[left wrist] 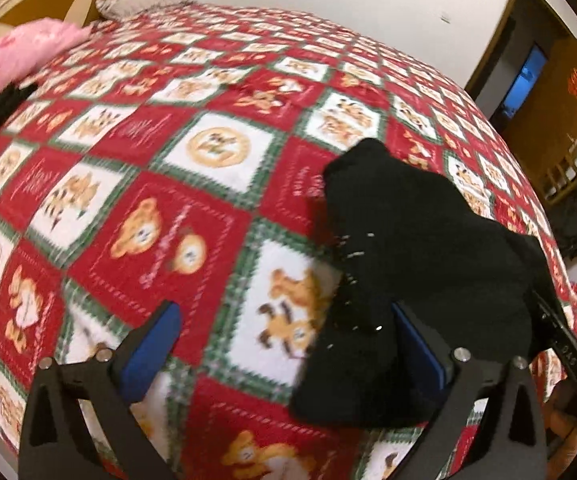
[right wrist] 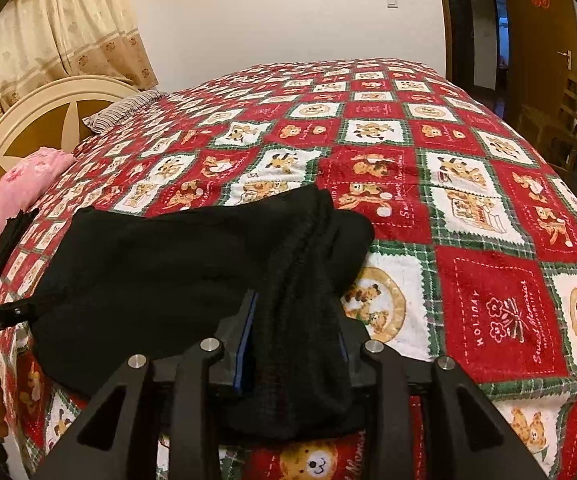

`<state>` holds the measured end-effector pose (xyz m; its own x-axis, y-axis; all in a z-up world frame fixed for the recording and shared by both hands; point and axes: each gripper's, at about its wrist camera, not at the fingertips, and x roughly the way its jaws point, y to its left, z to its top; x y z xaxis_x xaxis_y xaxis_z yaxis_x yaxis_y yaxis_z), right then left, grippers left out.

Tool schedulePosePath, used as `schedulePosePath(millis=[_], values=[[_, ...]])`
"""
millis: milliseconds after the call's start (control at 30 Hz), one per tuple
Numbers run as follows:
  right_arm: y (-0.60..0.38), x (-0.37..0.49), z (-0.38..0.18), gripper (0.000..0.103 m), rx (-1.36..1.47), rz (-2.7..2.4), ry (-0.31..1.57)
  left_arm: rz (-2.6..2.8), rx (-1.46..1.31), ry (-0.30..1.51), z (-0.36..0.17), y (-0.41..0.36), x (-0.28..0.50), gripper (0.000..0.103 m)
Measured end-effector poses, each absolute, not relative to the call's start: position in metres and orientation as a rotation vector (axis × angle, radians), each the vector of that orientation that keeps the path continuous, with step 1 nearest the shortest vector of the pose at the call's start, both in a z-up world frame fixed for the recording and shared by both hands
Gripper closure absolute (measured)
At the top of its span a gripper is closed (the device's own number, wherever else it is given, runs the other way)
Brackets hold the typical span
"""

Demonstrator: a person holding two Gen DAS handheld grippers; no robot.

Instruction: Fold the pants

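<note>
The black pants lie bunched on the red teddy-bear bedspread near its front edge. My right gripper is shut on a thick fold of them; the fabric fills the gap between its blue pads. In the left wrist view the pants sit to the right, draped against the right finger. My left gripper is wide open over the bedspread, with only the pants' edge reaching between its fingers. Part of the right gripper shows beyond the pants.
A pink pillow and a striped pillow lie by the cream headboard at the back left, with a small black item beside the pink one. A wooden chair and an open door stand to the right.
</note>
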<state>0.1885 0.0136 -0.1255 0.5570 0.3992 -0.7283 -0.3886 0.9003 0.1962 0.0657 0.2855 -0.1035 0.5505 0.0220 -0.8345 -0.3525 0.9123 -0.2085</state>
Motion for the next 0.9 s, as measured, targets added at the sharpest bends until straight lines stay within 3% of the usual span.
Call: schedulePosePath(millis=[133,267,400,433,533,900], values=[[0.006,0.190,-0.125,0.057,0.045,0.461,0.865,0.267,-0.279,0.952,-0.091,0.273,0.067,0.000],[-0.004,0.184,-0.116,0.057,0.083,0.462,0.843,0.286,-0.161,0.924,-0.078,0.256,0.072,0.000],[-0.012,0.166,-0.088,0.057,0.056,0.396,0.707,0.253,-0.105,0.858,-0.058,0.241,0.076,0.000],[-0.011,0.164,-0.081,0.057,0.039,0.392,0.681,0.241,-0.090,0.835,-0.052,0.235,0.077,0.000],[0.000,0.160,-0.067,0.085,-0.026,0.422,0.654,0.209,-0.054,0.785,-0.040,0.220,0.086,0.000],[0.022,0.167,-0.112,0.085,-0.051,0.488,0.815,0.197,-0.096,0.904,-0.082,0.199,0.111,0.000]])
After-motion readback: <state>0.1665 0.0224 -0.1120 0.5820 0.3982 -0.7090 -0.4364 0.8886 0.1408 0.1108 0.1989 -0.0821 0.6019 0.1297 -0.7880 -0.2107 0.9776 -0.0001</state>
